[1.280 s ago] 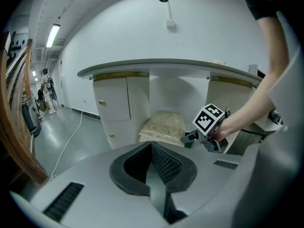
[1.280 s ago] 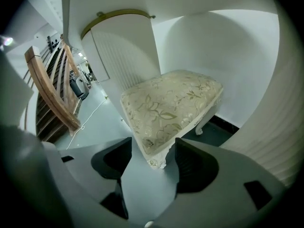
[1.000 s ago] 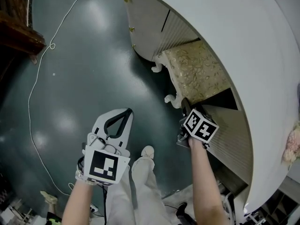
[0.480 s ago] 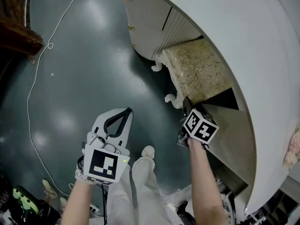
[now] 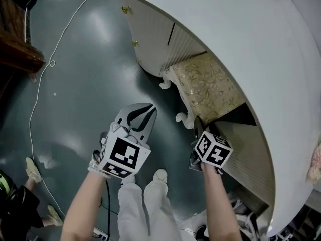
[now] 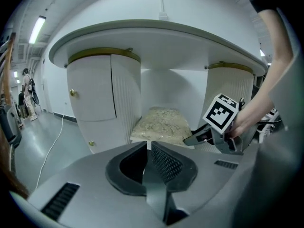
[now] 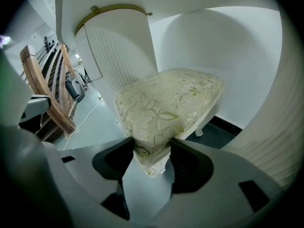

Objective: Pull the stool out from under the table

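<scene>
Right gripper view shows the right tool (image 7: 152, 145) with its jaws wide. They have just been closing onto the near corner of the stool (image 7: 171, 96), and the pads now rest against the cushion edge on either side. The stool sits ahead of that tool, tucked beneath the desk (image 5: 241, 29). The left tool (image 6: 148, 151), beside it, is closed on nothing. The grip looks made; next, I judge, comes a steady backward draw, keeping the stool level.

The stool (image 5: 208, 87) has a seat of woven floral cloth with a faint sheen, the table (image 5: 261, 49) is smooth white-painted, the floor (image 5: 85, 84) glossy dark grey.
</scene>
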Tool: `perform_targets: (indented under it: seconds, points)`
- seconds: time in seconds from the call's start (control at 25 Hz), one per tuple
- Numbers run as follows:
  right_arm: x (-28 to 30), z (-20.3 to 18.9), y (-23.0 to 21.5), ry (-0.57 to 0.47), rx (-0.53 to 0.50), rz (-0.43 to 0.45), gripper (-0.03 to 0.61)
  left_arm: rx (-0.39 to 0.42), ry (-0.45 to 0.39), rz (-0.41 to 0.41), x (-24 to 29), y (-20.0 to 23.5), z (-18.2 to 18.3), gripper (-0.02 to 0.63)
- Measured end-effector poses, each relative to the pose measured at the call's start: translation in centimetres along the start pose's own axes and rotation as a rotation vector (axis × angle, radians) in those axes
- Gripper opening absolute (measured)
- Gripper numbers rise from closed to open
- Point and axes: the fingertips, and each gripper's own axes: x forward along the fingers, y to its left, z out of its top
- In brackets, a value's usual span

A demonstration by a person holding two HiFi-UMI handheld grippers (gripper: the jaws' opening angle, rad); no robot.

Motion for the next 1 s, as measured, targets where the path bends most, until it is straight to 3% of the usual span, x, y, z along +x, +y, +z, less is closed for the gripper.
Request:
perform_targets:
  seconds: [0.24, 0.52, 1.0]
  points:
    - [-0.1, 0.2, 0.1, -0.041, -0.007, -0.003, 0.261, 0.003, -0.017, -0.085, 6.3, 1.5, 1.4, 0.166]
    - [-0.3, 0.2, 0.4, -0.094, -0.018, -0.005, 0.262, 0.049, 0.028, -0.124, 12.9, 3.7, 2.0, 0.244]
    - [-0.5, 0.3, 0.2, -0.138, -0.02, 0.011, 0.267, -0.162, 0.042, -0.151, 18.7, 5.0, 3.1, 0.285]
